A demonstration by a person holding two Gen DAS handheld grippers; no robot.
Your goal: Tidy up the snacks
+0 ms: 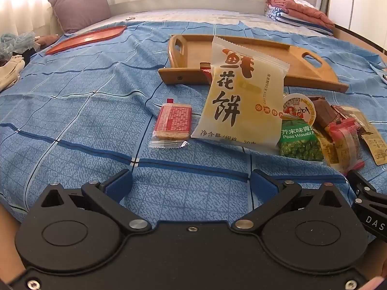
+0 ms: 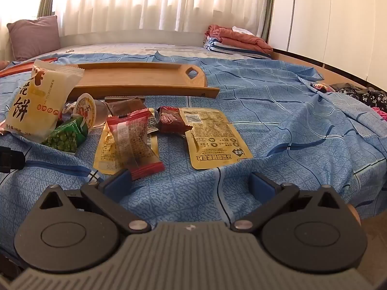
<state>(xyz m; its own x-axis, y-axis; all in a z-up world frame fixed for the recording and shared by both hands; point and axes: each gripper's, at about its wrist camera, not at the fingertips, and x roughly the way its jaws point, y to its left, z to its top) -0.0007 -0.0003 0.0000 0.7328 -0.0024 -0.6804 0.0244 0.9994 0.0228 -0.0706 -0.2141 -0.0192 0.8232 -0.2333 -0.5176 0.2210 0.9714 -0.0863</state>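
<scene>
My left claw [image 1: 191,183] hangs spread and empty over the blue bedsheet [image 1: 84,120], the red-wrapped biscuit bar [image 1: 173,120] just ahead and the tall flower-cake packet [image 1: 239,96] leaning up beside it. My right claw [image 2: 191,181], also wide apart and holding nothing, faces the pink candy pack [image 2: 133,140] and the flat yellow pouch [image 2: 212,137]. The bamboo tray [image 2: 135,77] behind looks nearly bare, though something red may sit inside; I'd pinch each packet by its crimped edge and lift cleanly.

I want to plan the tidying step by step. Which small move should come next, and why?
Probably bring the right hand-held gripper forward onto the red-ended packet just ahead of it. Both grippers are open and hold nothing, and the snacks still lie on the bedsheet outside the wooden tray.
</scene>
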